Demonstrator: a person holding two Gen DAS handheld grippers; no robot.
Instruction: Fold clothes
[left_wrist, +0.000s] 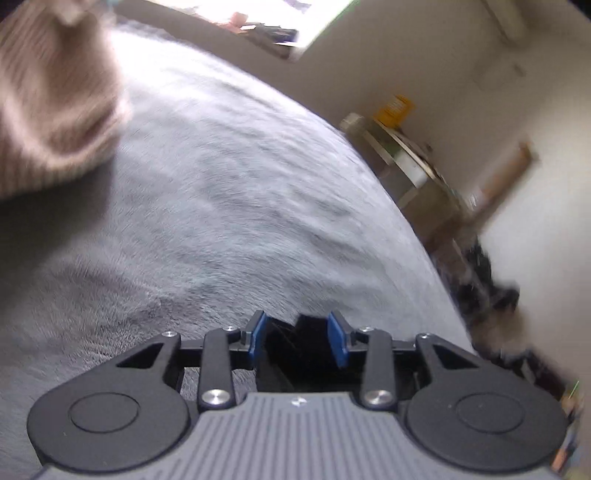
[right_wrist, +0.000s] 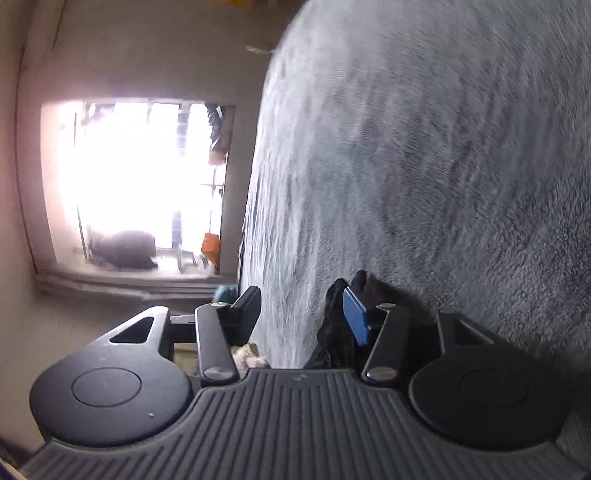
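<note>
Ribbed grey housing and two black round hubs fill the bottom of the left wrist view. Ahead of them the left tool (left_wrist: 300, 336) has its two blue pads parted, with a dark gap between them. Something black lies low in that gap, but whether it is cloth or part of the tool cannot be told; the pads press on nothing, so the tool is released. Beyond it a grey fleecy blanket (left_wrist: 229, 206) spreads over the bed, blurred. A beige ribbed garment (left_wrist: 51, 96) lies bunched on the blanket at upper left, well apart from the tool. Past the bed's far edge, at right, stands a cluttered side table (left_wrist: 410, 158) against a pale wall.

Grey housing and black hubs again sit nearest in the right wrist view, which is rolled so that the blanket (right_wrist: 424, 155) rises like a wall on the right. The right tool (right_wrist: 300, 314) has its fingers spread wide: one black finger (right_wrist: 243, 314) at left, one blue pad (right_wrist: 356, 317) at right. A black garment (right_wrist: 338, 325) hangs against the blue pad and bunches behind it, resting on the blanket. The other finger is clear of it, so the tool is released. A bright window (right_wrist: 140, 177) glares at left.
</note>
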